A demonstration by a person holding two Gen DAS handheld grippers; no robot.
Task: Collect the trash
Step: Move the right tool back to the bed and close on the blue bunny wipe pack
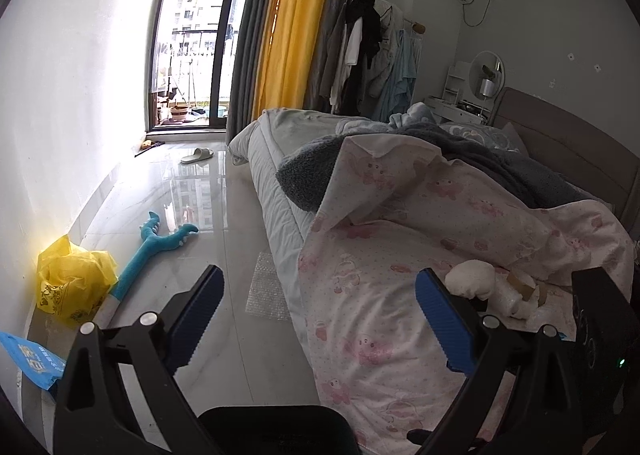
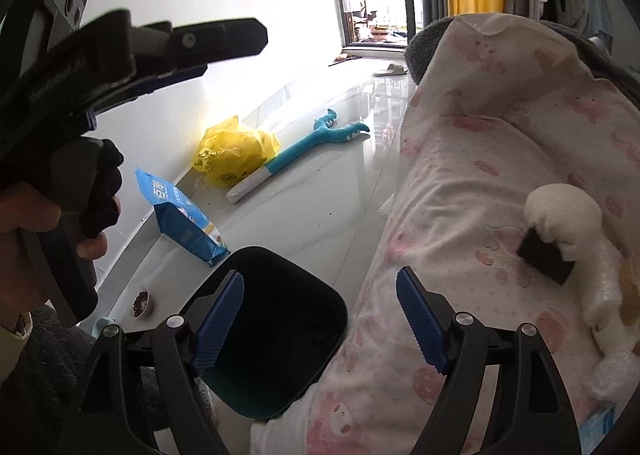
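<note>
On the glossy tile floor at my far left lies a crinkled yellow plastic bag point(image 2: 236, 153) by the wall, near a blue foil pouch point(image 2: 180, 211) whose long axis runs along the wall. My left gripper point(image 1: 316, 311) hangs with its ribbed blue pads spread wide, holding nothing. A black bin point(image 2: 276, 331) stands against the bed. My right gripper point(image 2: 320, 319) gapes empty above it. Crumpled white tissue point(image 2: 564, 211) rests on the pink-printed quilt point(image 2: 460, 183).

Right gripper point(image 2: 320, 319) fingers spread wide over black bin point(image 2: 276, 335) beside bed point(image 2: 480, 183). White wad point(image 2: 560, 215) on quilt. Yellow bag point(image 2: 236, 153), blue packet point(image 2: 180, 215) on floor point(image 2: 320, 199).
</note>
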